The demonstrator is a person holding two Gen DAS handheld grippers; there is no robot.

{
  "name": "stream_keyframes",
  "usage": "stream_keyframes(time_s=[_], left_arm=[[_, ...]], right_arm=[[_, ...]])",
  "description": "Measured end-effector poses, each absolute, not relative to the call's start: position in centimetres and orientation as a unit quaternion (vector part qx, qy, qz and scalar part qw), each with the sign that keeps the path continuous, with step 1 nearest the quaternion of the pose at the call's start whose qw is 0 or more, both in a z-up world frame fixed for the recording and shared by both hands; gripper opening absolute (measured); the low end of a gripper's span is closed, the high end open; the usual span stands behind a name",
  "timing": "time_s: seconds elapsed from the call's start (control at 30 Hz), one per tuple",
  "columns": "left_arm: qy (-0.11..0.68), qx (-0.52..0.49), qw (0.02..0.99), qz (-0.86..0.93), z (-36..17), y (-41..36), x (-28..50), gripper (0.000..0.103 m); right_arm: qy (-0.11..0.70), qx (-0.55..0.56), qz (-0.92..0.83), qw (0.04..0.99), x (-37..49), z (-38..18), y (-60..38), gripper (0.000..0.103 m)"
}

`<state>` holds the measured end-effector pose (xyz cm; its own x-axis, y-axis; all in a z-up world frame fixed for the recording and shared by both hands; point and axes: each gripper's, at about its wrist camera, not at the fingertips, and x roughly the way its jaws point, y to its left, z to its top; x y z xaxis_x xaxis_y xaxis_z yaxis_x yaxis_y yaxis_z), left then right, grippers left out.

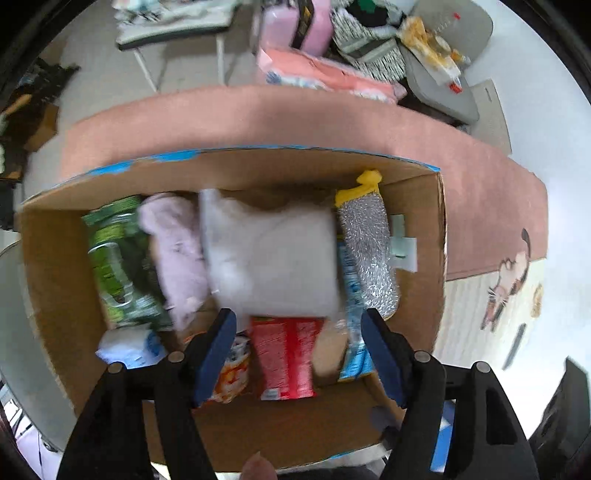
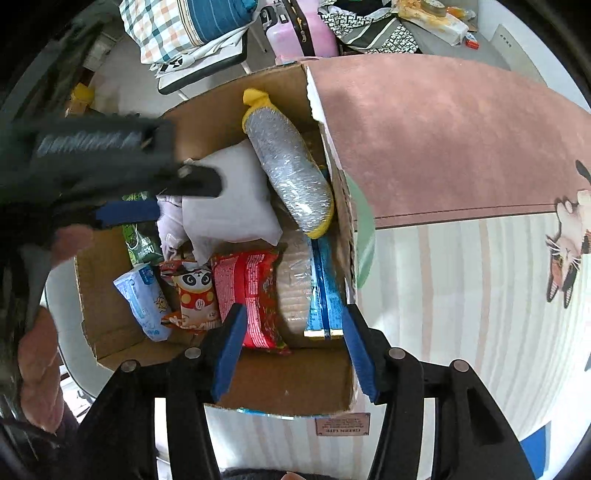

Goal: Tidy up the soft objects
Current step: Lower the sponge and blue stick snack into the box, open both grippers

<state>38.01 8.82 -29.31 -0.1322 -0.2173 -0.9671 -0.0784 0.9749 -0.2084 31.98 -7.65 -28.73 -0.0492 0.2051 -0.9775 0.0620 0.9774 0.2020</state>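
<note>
An open cardboard box point(image 1: 51, 266) point(image 2: 280, 384) holds soft goods. A white pillow point(image 1: 273, 258) point(image 2: 232, 195) lies on top in the middle, beside a pale pink cloth point(image 1: 177, 251), a green packet point(image 1: 118, 266), a silver scrubber with yellow ends point(image 1: 369, 254) point(image 2: 288, 173), a red packet point(image 1: 288, 362) point(image 2: 251, 295) and a blue packet point(image 2: 325, 291). My left gripper point(image 1: 299, 325) is open just above the pillow's near edge; it also shows in the right wrist view point(image 2: 162, 199). My right gripper point(image 2: 291, 325) is open and empty above the box's near side.
The box stands on a pink and striped rug point(image 2: 461, 147) with a cat print point(image 2: 569, 251). A panda snack bag point(image 2: 195, 299) and a light blue packet point(image 2: 144, 299) lie in the box. Bags, a pink case point(image 2: 295, 33) and folding furniture crowd the far side.
</note>
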Motion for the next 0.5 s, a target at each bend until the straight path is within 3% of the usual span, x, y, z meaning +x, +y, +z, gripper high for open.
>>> stream_keyframes(time_s=[0.07,0.33,0.4,0.43,0.47,0.5], left_arm=[[0.732,-0.083,0.675,-0.034,-28.1,9.5,36.4,0.068],[0.674,-0.027,0.738,0.033,-25.0,12.9,29.9,0.068],[0.666,-0.022,0.744,0.044,-24.7,13.4,29.0,0.075],[0.660,-0.023,0.750,0.049,-24.6,13.9,28.4,0.086],[0.656,-0.024,0.752,0.050,-24.4,14.1,28.1,0.094],[0.654,-0.023,0.754,0.051,-24.4,14.5,27.7,0.096]], right_arm=[[0.713,0.066,0.041,0.697,31.5,-27.9,-7.3,0.072],[0.693,0.024,0.029,0.720,30.2,-26.3,-5.8,0.075],[0.691,0.017,0.029,0.722,30.0,-26.1,-5.5,0.084],[0.687,0.010,0.027,0.726,29.9,-25.9,-5.3,0.087],[0.684,0.004,0.026,0.729,29.8,-25.9,-5.1,0.088],[0.683,0.000,0.026,0.730,29.7,-26.0,-4.9,0.088]])
